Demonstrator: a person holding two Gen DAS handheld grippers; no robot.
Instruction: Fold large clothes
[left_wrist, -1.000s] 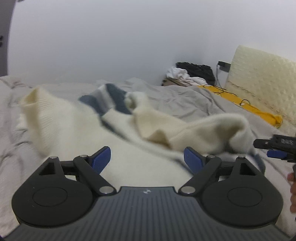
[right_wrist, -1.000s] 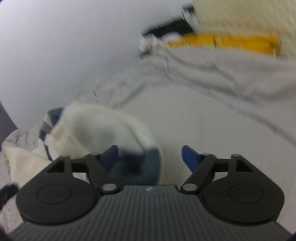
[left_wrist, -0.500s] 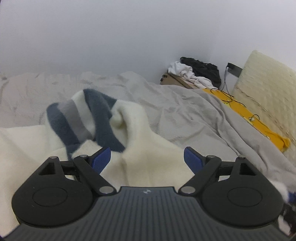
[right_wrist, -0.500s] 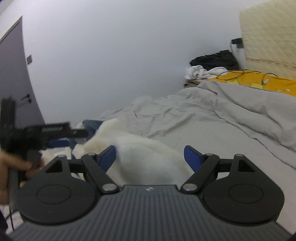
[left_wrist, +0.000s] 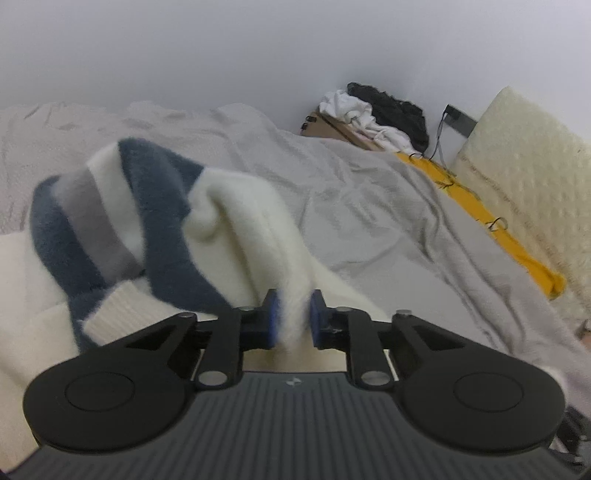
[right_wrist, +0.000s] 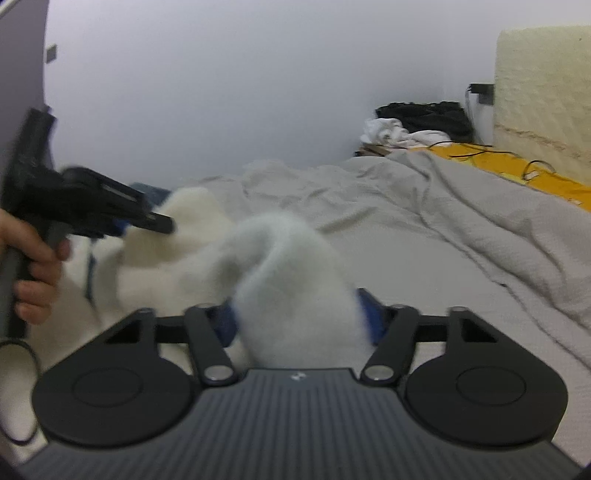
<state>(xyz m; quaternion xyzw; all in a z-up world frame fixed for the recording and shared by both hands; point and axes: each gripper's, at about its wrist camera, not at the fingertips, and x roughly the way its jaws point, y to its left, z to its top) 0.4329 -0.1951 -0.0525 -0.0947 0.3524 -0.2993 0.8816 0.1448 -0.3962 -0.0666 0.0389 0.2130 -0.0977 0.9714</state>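
Claws have just been closing: your left claw (left_wrist: 293, 314) now pinches the sweater (left_wrist: 236, 221) on the bed (left_wrist: 388, 221); your right claw (right_wrist: 299, 321) squeezes its fluffy bunch. Lift next.

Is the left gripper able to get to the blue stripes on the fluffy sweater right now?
Probably not straight away. The left gripper has just been closing and is pinching a cream fold of the sweater. The blue stripes lie uncovered just ahead and left, but it would have to let go first.

sweater (left_wrist: 229, 221) on bed (left_wrist: 388, 206) | pillow (left_wrist: 528, 177) right | clothes pile (left_wrist: 376, 114) behind
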